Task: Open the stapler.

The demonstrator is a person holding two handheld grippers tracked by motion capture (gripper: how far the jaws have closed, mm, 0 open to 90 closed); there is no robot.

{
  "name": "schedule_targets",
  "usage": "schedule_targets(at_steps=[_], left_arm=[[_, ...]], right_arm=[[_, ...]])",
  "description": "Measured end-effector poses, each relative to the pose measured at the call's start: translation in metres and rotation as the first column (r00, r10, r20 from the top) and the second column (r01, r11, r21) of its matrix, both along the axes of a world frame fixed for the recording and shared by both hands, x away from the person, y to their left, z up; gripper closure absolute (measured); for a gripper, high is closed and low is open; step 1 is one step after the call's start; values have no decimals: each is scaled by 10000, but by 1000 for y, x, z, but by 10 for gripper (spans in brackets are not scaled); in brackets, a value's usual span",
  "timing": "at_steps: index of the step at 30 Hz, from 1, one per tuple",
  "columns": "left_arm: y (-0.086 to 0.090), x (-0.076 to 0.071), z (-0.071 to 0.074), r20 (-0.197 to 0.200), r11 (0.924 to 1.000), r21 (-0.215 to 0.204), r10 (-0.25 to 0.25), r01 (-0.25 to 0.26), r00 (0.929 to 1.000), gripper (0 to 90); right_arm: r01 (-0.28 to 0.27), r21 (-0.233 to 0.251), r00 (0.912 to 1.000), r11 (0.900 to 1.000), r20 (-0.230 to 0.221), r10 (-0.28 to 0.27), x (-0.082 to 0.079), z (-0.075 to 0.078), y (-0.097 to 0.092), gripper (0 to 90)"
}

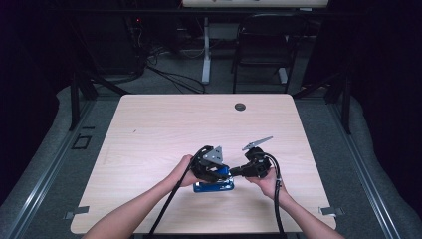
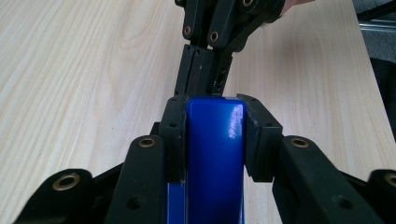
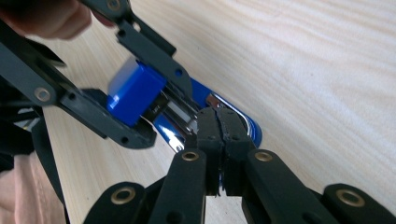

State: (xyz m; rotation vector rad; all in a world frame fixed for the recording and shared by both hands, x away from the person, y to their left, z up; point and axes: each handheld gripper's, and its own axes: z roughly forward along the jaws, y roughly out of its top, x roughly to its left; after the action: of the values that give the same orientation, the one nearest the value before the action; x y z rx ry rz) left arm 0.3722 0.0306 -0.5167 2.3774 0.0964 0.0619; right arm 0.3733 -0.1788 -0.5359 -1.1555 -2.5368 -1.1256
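Note:
A blue stapler [image 1: 214,186] lies on the wooden table near the front edge. My left gripper [image 1: 221,172] is shut on its blue top arm [image 2: 215,149], one pad on each side, and the arm looks raised off the chrome base [image 3: 243,122]. My right gripper [image 3: 218,121] is shut, pads pressed together, with its tips at the silver magazine between the top arm [image 3: 135,91] and the base. The left gripper view has the right gripper [image 2: 203,77] just beyond the stapler's front end. Whether it pinches anything thin I cannot tell.
The light wood table [image 1: 164,124] has a dark cable hole [image 1: 240,106] near its far edge. A black chair [image 1: 263,45] and a desk leg [image 1: 205,55] stand beyond it. Cables trail from both grippers toward the front edge.

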Motion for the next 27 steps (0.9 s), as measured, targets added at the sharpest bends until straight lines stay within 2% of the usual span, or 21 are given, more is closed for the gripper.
schedule_targets(at_steps=[9, 11, 13, 16, 17, 20, 22, 23, 25, 27], left_arm=[[2, 0, 2, 22, 10000, -52, 18, -18, 10000, 657], [3, 0, 2, 43, 10000, -52, 37, -37, 10000, 657], [3, -1, 3, 59, 10000, -66, 16, -15, 10000, 657], [4, -1, 4, 82, 10000, -52, 39, -39, 10000, 657], [5, -1, 4, 91, 9999, -136, 72, -70, 9999, 657], [5, -1, 5, 107, 9999, -122, 90, -89, 9999, 657], [6, -2, 7, 154, 10000, 28, 61, -62, 9999, 657], [6, -2, 8, 148, 10000, 18, 96, -96, 9998, 658], [7, -2, 9, 152, 9999, 10, 105, -105, 9998, 657], [8, -3, 10, 204, 10000, 40, 82, -83, 9998, 658]], right_arm=[[-116, -110, 9999, 9999, -77, 115, 0, -4, 3, 900], [-206, -402, 9994, 9990, 268, 217, -3, -2, 5, 900], [-216, -409, 9989, 9989, 401, 232, -5, 0, 7, 900], [-318, -1056, 9961, 9939, 781, 402, -8, 2, 12, 900], [-318, -1056, 9961, 9939, 781, 402, -8, 2, 12, 900], [-405, -1455, 9908, 9885, 1216, 585, -11, 2, 17, 900], [-332, -1418, 9911, 9893, 1227, 508, -12, 2, 17, 900], [-472, -1553, 9896, 9867, 1271, 673, -11, 1, 17, 900], [-431, -1583, 9890, 9865, 1334, 646, -12, 0, 19, 900], [-453, -1828, 9864, 9821, 1473, 729, -14, -2, 21, 900]])
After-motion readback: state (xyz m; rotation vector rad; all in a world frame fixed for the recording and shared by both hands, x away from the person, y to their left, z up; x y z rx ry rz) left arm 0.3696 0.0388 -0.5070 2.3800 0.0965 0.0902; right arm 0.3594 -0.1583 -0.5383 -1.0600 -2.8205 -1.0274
